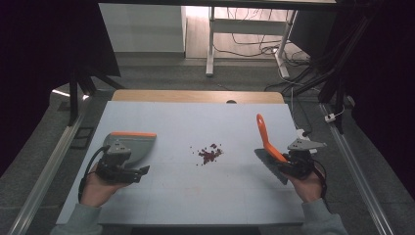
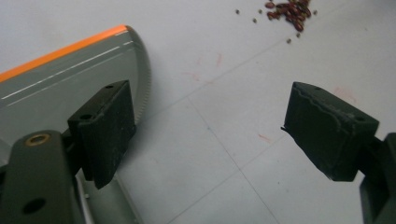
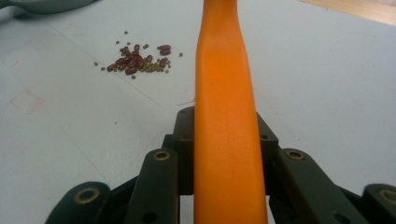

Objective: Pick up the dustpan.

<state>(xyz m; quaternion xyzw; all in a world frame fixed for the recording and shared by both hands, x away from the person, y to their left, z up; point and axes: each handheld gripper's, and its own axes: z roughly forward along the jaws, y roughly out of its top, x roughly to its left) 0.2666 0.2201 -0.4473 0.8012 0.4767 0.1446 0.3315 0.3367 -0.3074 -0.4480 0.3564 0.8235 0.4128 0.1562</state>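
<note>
The right gripper (image 1: 292,165) was clamped on the orange brush (image 3: 227,93), the left gripper (image 2: 210,135) had its jaws wide apart beside the dustpan (image 1: 131,145), and the beans (image 1: 210,153) lay between them, so I think the pan needed grabbing next, before any sweeping.

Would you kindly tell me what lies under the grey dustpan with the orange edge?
The dustpan rests flat on the pale table mat. Whatever lies beneath its tray is covered; the beans sit apart, in the open.
</note>
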